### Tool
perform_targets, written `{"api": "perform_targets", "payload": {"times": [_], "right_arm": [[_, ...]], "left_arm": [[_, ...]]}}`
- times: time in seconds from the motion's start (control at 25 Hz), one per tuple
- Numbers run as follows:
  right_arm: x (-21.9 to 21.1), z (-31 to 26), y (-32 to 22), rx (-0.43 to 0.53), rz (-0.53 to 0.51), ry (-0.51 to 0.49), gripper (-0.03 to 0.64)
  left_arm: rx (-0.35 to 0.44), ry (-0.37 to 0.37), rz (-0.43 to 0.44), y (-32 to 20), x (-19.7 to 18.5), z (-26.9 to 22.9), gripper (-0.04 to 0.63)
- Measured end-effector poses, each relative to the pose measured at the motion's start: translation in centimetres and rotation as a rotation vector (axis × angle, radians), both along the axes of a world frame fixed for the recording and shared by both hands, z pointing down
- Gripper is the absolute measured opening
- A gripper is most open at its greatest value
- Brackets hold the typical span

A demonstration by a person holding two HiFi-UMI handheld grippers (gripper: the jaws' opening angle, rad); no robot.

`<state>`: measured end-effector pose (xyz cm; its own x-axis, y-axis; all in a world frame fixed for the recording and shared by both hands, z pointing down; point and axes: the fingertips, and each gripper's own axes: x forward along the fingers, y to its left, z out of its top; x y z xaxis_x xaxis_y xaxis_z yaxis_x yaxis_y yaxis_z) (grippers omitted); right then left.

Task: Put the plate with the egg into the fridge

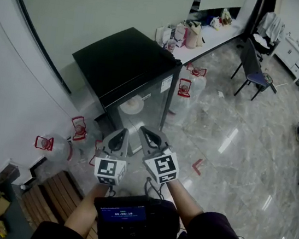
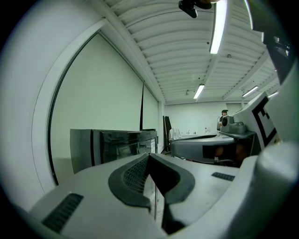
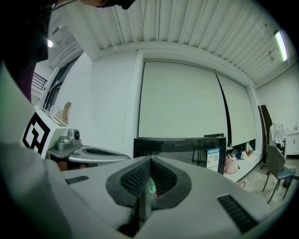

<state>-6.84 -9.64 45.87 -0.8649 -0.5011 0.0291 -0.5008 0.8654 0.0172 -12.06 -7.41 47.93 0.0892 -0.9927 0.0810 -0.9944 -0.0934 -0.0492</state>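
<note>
A small black fridge (image 1: 129, 66) with a glass door stands on the floor against the wall; its door looks closed. Through the glass I see a white plate (image 1: 132, 105) on a shelf inside; whether an egg lies on it I cannot tell. My left gripper (image 1: 120, 134) and right gripper (image 1: 147, 133) hang side by side just in front of the door, both shut with nothing held. In the left gripper view the left gripper (image 2: 148, 156) points at the fridge (image 2: 117, 144). The right gripper (image 3: 150, 161) faces the fridge (image 3: 187, 147) too.
Water jugs with red handles stand right of the fridge (image 1: 190, 86) and at its left (image 1: 52, 146). A low ledge with bags (image 1: 192, 34) runs behind. A blue chair (image 1: 253, 67) stands far right. Wooden slats (image 1: 56, 191) lie near my left arm.
</note>
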Motion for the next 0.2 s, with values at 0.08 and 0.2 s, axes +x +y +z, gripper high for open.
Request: {"api": "perform_targets", "payload": {"times": [0.08, 0.2], "right_arm": [[0.2, 0.0, -0.5, 0.001, -0.005, 0.0, 0.008], [0.5, 0.1, -1.5, 0.004, -0.009, 0.001, 0.008]], "left_arm": [[-0.006, 0.004, -0.01, -0.4, 0.2, 0.0, 0.009], [-0.019, 0.011, -0.016, -1.3, 0.6, 0.1, 0.008]]}}
